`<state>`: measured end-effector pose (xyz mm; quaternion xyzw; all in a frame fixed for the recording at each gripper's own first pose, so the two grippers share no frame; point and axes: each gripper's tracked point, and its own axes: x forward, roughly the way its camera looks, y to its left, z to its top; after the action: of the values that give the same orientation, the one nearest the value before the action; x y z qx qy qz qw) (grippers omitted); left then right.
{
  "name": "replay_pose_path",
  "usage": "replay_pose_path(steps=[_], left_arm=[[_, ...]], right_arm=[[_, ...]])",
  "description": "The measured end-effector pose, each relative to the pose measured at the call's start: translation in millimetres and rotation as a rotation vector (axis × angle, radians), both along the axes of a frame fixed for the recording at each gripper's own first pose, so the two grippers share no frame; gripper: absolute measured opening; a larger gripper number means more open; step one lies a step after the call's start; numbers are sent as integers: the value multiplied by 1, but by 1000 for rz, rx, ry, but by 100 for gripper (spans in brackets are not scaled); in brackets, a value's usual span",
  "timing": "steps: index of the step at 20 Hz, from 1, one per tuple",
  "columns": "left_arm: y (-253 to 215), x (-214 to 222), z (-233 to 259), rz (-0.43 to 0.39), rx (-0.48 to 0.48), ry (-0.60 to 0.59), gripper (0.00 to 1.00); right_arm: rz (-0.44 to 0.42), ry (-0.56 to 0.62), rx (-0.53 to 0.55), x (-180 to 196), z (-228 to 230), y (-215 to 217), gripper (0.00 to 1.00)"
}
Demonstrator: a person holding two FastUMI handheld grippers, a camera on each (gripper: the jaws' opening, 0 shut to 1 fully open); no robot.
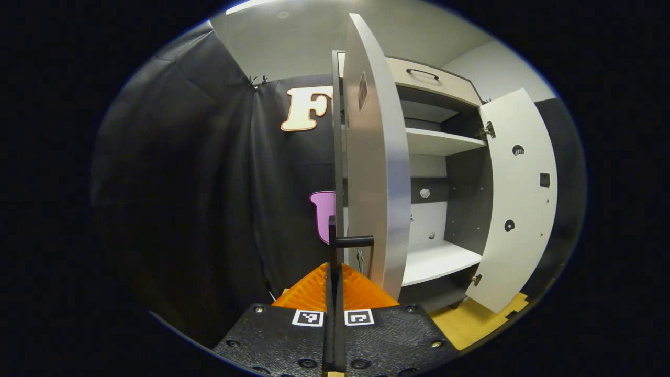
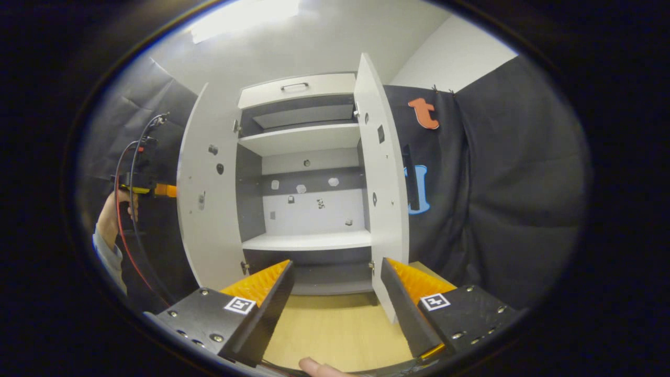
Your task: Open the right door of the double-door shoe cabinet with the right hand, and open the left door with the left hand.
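Note:
The white shoe cabinet (image 2: pixel 309 139) stands with both doors swung out. In the left gripper view the left door (image 1: pixel 377 173) is seen almost edge-on, and my left gripper (image 1: pixel 333 269) is shut on its black bar handle (image 1: pixel 353 241). The right door (image 1: pixel 518 199) hangs wide open beyond it. In the right gripper view my right gripper (image 2: pixel 336 267) is open and holds nothing, a short way back from the cabinet, with the right door (image 2: pixel 384 183) and its black handle (image 2: pixel 411 178) just right of it. Behind the left door (image 2: pixel 207 193), a hand (image 2: pixel 112 209) holds the left gripper (image 2: pixel 168 190).
Inside the cabinet are an upper shelf (image 2: pixel 303 139) and a lower shelf (image 2: pixel 309 241), both bare. A drawer (image 2: pixel 296 86) with a handle tops the cabinet. Light wooden floor (image 2: pixel 335 324) lies in front. Black cloth walls stand close on both sides.

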<state>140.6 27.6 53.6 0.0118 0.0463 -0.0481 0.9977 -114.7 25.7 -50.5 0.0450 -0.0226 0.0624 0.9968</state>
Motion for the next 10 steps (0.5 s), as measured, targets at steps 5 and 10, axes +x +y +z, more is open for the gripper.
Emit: replay_pose_path(steps=[5, 10], left_arm=[[2, 0, 1, -4, 0, -9, 1], [5, -2, 0, 0, 21, -8, 1]], right_arm=[[25, 21, -6, 8, -5, 11, 99], [4, 22, -25, 8, -10, 9, 95]])
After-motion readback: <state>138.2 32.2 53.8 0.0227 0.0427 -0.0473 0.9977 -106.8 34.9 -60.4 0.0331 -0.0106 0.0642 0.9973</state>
